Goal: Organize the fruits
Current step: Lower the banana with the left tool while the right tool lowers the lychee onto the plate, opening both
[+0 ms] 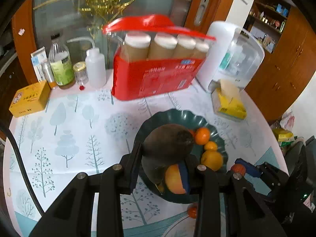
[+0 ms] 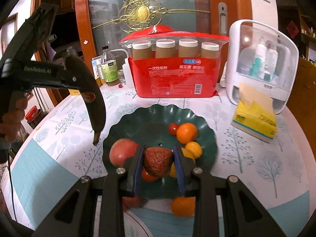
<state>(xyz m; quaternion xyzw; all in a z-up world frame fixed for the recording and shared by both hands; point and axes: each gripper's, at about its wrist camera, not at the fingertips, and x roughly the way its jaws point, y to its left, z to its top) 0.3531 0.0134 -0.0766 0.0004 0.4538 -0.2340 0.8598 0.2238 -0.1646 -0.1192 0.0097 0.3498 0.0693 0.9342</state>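
Note:
A dark green scalloped plate point(image 2: 207, 134) point(image 1: 177, 116) sits on the tree-print table. It holds an orange point(image 2: 186, 132), a cherry tomato point(image 2: 173, 128), a small yellow-orange fruit point(image 2: 194, 149) and a pink apple point(image 2: 121, 152). My right gripper point(image 2: 159, 163) is shut on a red strawberry point(image 2: 157, 161) just above the plate. My left gripper point(image 1: 164, 158) is shut on a blackened banana point(image 1: 167, 144) held over the plate's left side; it also shows in the right wrist view point(image 2: 92, 96), hanging tip down. An orange point(image 2: 182, 206) and a red fruit point(image 2: 132, 201) lie at the near edge.
A red pack of paper cups point(image 2: 175, 75) stands behind the plate. A white dispenser point(image 2: 262, 63) and yellow tissue pack point(image 2: 256, 118) stand at the right. Bottles point(image 1: 61, 63) and a yellow box point(image 1: 29, 98) stand at the back left. A round table edge is near.

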